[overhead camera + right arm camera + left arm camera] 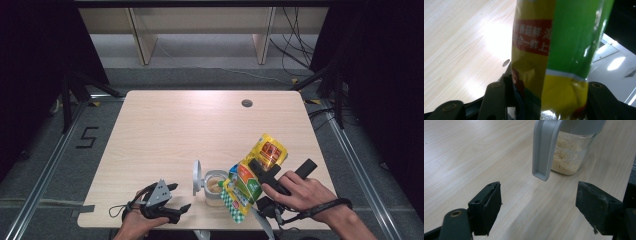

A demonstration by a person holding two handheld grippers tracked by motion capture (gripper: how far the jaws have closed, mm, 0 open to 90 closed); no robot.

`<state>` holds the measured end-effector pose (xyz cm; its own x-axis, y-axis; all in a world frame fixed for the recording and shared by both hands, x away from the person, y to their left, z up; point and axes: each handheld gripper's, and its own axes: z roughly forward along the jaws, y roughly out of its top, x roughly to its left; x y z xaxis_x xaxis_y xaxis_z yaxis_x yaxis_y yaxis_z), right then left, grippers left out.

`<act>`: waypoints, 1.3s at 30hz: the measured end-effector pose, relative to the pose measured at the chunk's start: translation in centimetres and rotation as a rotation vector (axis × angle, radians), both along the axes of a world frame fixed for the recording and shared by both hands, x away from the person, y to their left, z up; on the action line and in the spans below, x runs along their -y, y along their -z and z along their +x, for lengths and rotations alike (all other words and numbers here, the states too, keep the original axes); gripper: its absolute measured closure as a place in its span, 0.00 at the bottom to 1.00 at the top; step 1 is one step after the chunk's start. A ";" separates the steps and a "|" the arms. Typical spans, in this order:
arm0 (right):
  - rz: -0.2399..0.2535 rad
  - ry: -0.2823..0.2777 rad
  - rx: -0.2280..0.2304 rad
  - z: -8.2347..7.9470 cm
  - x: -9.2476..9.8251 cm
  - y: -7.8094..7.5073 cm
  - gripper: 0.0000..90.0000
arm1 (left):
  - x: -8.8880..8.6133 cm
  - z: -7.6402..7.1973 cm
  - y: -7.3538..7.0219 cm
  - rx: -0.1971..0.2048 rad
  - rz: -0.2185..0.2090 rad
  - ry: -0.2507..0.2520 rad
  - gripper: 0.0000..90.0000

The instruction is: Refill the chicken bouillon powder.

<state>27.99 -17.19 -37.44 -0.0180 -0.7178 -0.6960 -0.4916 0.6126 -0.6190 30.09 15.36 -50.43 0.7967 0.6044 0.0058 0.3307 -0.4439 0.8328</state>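
A yellow and green bag (250, 179) hangs tilted over a clear jar (215, 188), its lower end by the jar's mouth. My right gripper (260, 172) is shut on the bag; in the right gripper view the bag (551, 60) sits squeezed between both jaws. The jar holds pale grains (566, 157), and its grey lid (197, 177) stands flipped open on the left side. My left gripper (177, 197) rests near the table's front edge, left of the jar, open and holding nothing. In the left gripper view the grey lid (544, 147) hangs ahead of the jaws.
The wooden table (175, 130) has a round cable hole (246, 103) at the back right. Black curtains flank both sides, and shelf legs with cables stand on the floor beyond the table.
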 end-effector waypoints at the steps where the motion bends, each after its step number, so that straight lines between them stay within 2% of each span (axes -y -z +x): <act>1: 0.002 0.006 -0.004 0.2 -0.1 0.0 0.62 | -0.1 0.0 -0.1 -0.001 0.003 0.004 0.23; 2: 0.007 0.006 -0.002 0.3 -0.1 0.0 0.62 | -0.1 0.1 -0.2 0.018 0.009 0.016 0.23; 4: 0.001 -0.002 0.000 0.6 -0.1 -0.1 0.62 | -0.1 -0.1 -0.1 -0.001 -0.009 -0.001 0.23; 8: 0.008 0.014 0.006 0.6 0.2 -0.2 0.62 | -0.1 0.0 -0.1 0.006 0.003 0.003 0.23; 10: 0.000 0.016 0.007 0.5 0.6 -0.3 0.62 | 0.0 -0.1 -0.1 -0.009 -0.010 0.008 0.23; 14: 0.004 0.029 0.008 0.1 1.0 -0.4 0.62 | 0.1 0.0 0.1 0.003 -0.010 -0.005 0.23; 15: -0.004 0.017 0.012 0.0 1.1 -0.4 0.62 | 0.1 0.0 0.0 -0.002 -0.006 -0.001 0.23; 16: 0.004 0.033 0.007 -0.1 1.2 -0.3 0.62 | 0.0 0.0 0.0 -0.001 -0.001 0.004 0.23; 17: -0.005 0.018 0.015 -0.2 1.2 -0.4 0.62 | 0.1 0.0 0.0 -0.003 -0.005 0.002 0.23; 19: 0.002 0.024 0.010 -0.4 1.3 -0.3 0.62 | 0.1 0.0 0.0 0.001 -0.010 -0.001 0.23; 22: -0.005 0.027 0.007 -0.5 1.2 -0.3 0.62 | 0.1 0.0 0.0 0.001 -0.007 0.003 0.23; 23: -0.008 0.012 0.009 -0.5 1.1 -0.2 0.62 | 0.0 0.0 0.0 -0.005 -0.007 0.006 0.23; 25: 0.000 0.025 -0.002 -0.5 1.1 -0.1 0.62 | -0.1 0.1 -0.1 0.008 0.014 0.014 0.23; 26: -0.011 0.009 0.005 -0.5 0.9 -0.2 0.62 | 0.0 0.0 0.0 -0.009 -0.007 0.003 0.23; 31: -0.001 0.013 -0.005 -0.2 0.4 -0.1 0.62 | 0.1 0.0 0.1 0.002 -0.013 -0.005 0.23; 32: -0.012 -0.002 0.000 -0.1 0.2 -0.2 0.62 | 0.1 0.0 0.1 0.002 -0.011 -0.005 0.23; 33: -0.005 0.000 0.002 0.0 0.2 -0.1 0.62 | -0.1 0.1 -0.1 -0.001 0.019 0.007 0.23; 36: -0.004 0.012 -0.010 0.3 0.0 -0.1 0.63 | 0.0 0.0 -0.1 0.005 -0.004 0.001 0.23; 39: -0.004 0.001 0.007 0.6 0.0 -0.3 0.63 | -0.1 0.0 -0.1 -0.002 -0.002 0.003 0.23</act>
